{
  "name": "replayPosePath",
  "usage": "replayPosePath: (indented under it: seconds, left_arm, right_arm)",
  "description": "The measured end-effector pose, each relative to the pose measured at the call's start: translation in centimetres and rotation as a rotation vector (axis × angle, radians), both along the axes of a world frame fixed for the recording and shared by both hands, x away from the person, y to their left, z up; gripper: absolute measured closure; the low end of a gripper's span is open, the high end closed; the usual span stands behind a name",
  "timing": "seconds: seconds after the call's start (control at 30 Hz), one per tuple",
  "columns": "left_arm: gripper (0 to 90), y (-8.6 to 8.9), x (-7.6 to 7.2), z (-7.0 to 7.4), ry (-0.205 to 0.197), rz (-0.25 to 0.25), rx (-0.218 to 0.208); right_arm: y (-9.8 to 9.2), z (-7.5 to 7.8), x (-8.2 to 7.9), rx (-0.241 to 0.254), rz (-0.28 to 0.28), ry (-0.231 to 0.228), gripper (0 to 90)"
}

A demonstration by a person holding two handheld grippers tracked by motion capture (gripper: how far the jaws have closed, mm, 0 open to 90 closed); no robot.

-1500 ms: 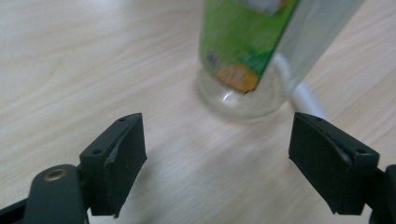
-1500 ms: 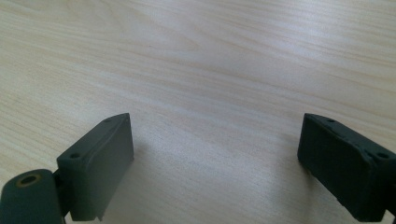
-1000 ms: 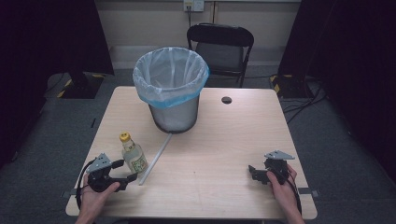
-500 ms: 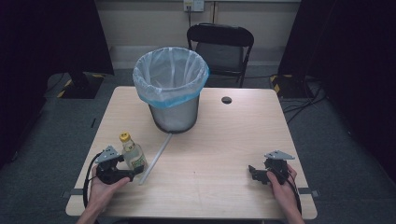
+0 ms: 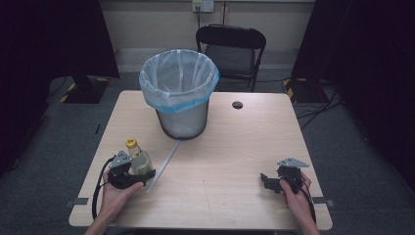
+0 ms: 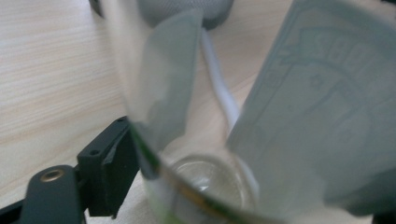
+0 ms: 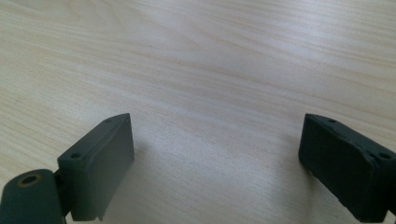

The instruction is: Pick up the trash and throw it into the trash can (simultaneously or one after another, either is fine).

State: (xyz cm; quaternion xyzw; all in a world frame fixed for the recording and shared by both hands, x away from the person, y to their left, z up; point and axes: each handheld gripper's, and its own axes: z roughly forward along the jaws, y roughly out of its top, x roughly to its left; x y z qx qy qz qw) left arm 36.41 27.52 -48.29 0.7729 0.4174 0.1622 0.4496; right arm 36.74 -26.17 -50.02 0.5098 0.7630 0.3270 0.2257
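A: From the high view, what has changed at the left hand-held gripper [image 5: 139,172]?

B: A second ago it sat at about eight o'clock of the bottle [image 5: 137,159], apart from it. Now it has moved in, and the bottle stands upright between its jaws, near the seven o'clock corner of the tabletop [image 5: 235,147]. A clear tube [image 5: 165,164] lies just at the bottle's three o'clock, running toward the lined bin [image 5: 179,93] at twelve.

A: And the left gripper view?

B: The bottle's clear wall and label [image 6: 327,116] press close against the camera, with one black jaw touching its lower left side. I judge it a grasp on the bottle, or nearly so, which sets up a lift toward the bin.

A: The right gripper view?

B: The right hand-held gripper [image 7: 215,163] has not moved; its jaws stand wide apart over bare wood, holding nothing, at five o'clock.
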Motion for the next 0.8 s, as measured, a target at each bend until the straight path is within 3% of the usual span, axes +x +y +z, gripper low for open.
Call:
replayPosePath:
  seconds: [0.1,0.2,0.3,0.57,0.8]
  left_arm:
    - [16.2,-0.01,0.08,0.01,-0.007,0.007,-0.011]
    - [21.5,-0.18,-0.03,0.04,-0.041,0.005,0.015]
    - [24.1,-0.13,0.14,-0.15,-0.028,-0.003,0.009]
    - [26.9,-0.28,0.26,0.03,-0.039,0.008,0.037]
    - [27.7,0.11,0.36,0.16,-0.024,0.018,0.014]
  right_arm:
    - [0.00,0.00,0.00,0.000,0.000,0.000,9.4]
    - [0.00,0.00,0.00,0.000,0.000,0.000,9.4]
    - [0.00,0.00,0.00,0.000,0.000,0.000,9.4]
    - [0.00,0.00,0.00,0.000,0.000,0.000,9.4]
    - [0.00,0.00,0.00,0.000,0.000,0.000,9.4]
